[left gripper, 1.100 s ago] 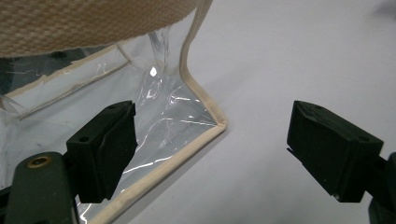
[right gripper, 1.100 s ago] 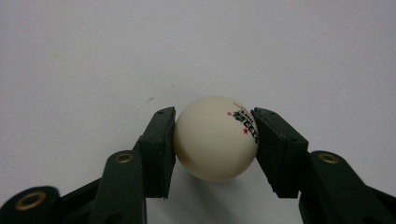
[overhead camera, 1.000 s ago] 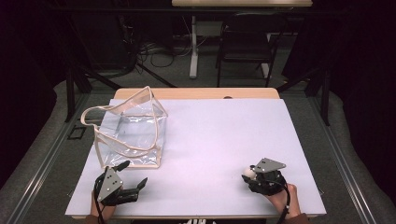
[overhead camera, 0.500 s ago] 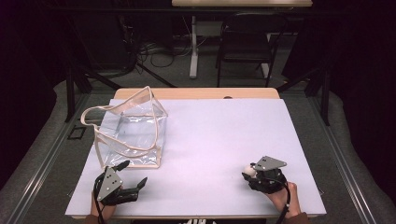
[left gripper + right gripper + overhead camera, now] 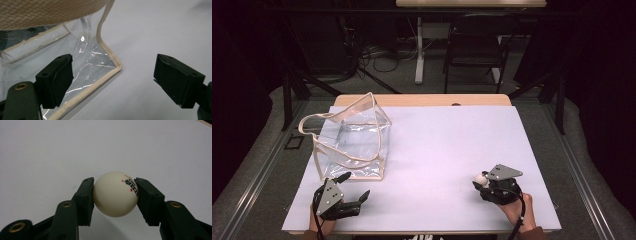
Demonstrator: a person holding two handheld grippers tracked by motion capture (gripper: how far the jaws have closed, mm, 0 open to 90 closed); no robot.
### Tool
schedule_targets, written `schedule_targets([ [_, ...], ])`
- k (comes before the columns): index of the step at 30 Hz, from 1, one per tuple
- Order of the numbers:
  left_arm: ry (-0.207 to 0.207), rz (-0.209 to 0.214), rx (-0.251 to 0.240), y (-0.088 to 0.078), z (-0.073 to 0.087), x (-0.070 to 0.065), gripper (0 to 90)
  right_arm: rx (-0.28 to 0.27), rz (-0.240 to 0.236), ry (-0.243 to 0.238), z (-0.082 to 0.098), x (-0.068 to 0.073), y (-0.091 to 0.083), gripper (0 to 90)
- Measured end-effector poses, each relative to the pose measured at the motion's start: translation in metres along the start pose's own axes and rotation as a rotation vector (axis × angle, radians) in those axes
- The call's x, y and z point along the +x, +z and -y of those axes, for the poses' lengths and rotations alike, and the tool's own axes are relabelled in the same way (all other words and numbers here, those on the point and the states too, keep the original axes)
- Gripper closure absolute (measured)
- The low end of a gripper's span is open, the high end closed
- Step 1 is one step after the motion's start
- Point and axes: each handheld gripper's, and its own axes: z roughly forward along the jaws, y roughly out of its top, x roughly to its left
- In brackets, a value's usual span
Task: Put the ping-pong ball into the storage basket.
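A white table-tennis ball (image 5: 115,194) with small dark and red print sits clamped between the two black jaws of my right gripper (image 5: 115,195); in the high view that gripper (image 5: 480,182) is near the table's front right with the ball (image 5: 481,177) at its tip. A clear plastic bag (image 5: 352,140) with beige trim and a woven handle stands at the left of the white table (image 5: 452,145). My left gripper (image 5: 354,187) rests just in front of the bag, jaws spread wide and empty. In the left gripper view the bag's near corner (image 5: 110,62) lies between and beyond the jaws.
The white sheet covers most of the table, with open surface between the bag and the right gripper. A dark chair (image 5: 474,50) and cables (image 5: 377,52) lie on the floor beyond the far edge. The table's front edge runs just below both hands.
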Motion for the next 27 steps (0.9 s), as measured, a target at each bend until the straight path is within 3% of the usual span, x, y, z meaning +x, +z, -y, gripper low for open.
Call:
schedule_targets([
  [27,0.005,-0.001,0.003,0.000,0.000,0.000,16.0,-0.027,0.038,0.009,-0.018,-0.014,0.001,51.1],
])
